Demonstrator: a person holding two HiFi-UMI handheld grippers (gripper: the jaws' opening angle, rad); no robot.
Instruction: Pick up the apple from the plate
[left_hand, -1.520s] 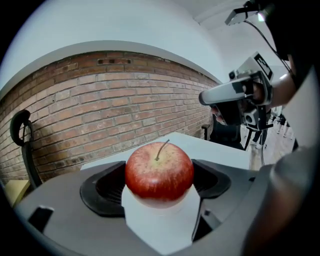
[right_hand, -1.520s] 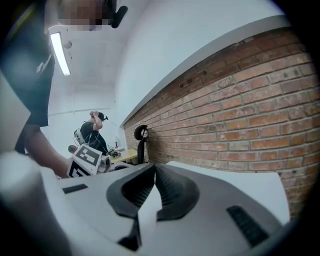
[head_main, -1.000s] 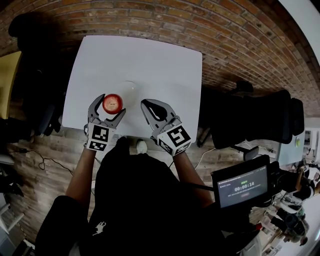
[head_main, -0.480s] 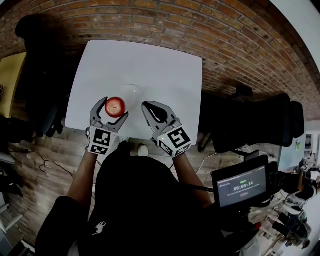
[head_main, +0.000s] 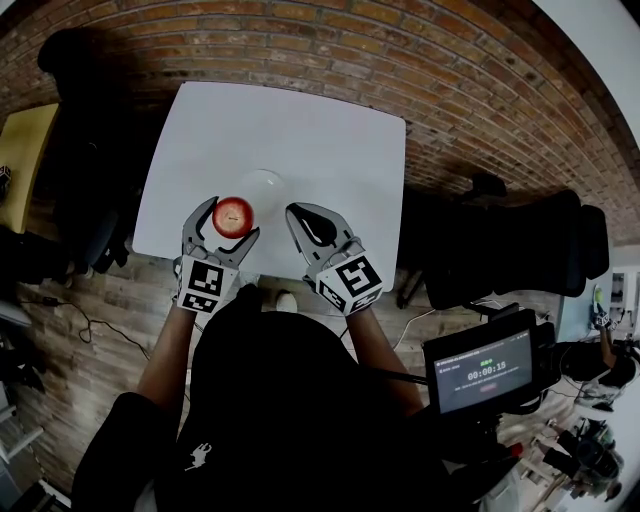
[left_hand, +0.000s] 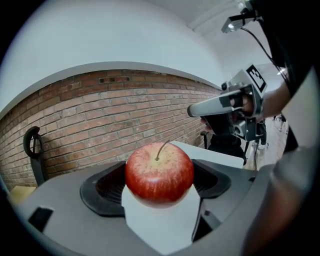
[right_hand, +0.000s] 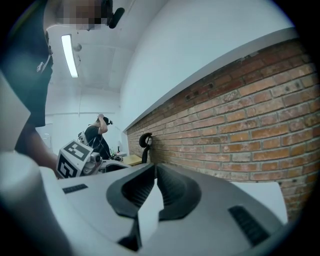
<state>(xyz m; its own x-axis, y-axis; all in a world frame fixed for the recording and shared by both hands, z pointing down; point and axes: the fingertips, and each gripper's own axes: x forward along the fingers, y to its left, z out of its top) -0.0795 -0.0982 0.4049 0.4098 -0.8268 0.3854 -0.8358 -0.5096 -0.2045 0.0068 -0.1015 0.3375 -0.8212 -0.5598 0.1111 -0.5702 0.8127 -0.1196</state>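
Note:
A red apple (head_main: 233, 214) (left_hand: 159, 172) with a short stem sits between the jaws of my left gripper (head_main: 222, 217) (left_hand: 159, 181), which is shut on it and holds it above the near part of the white table (head_main: 300, 130). The pale round plate (head_main: 265, 186) lies bare on the table just beyond and to the right of the apple. My right gripper (head_main: 305, 216) (right_hand: 154, 172) hovers to the right of the plate with its jaws shut and nothing between them.
A brick wall (head_main: 420, 60) runs behind the table. A dark office chair (head_main: 510, 235) stands to the right and another chair (head_main: 75, 110) to the left. A small screen (head_main: 482, 372) is at the lower right.
The left gripper has carried the apple a little forward and to the right, nearer the plate. The right gripper has barely shifted.

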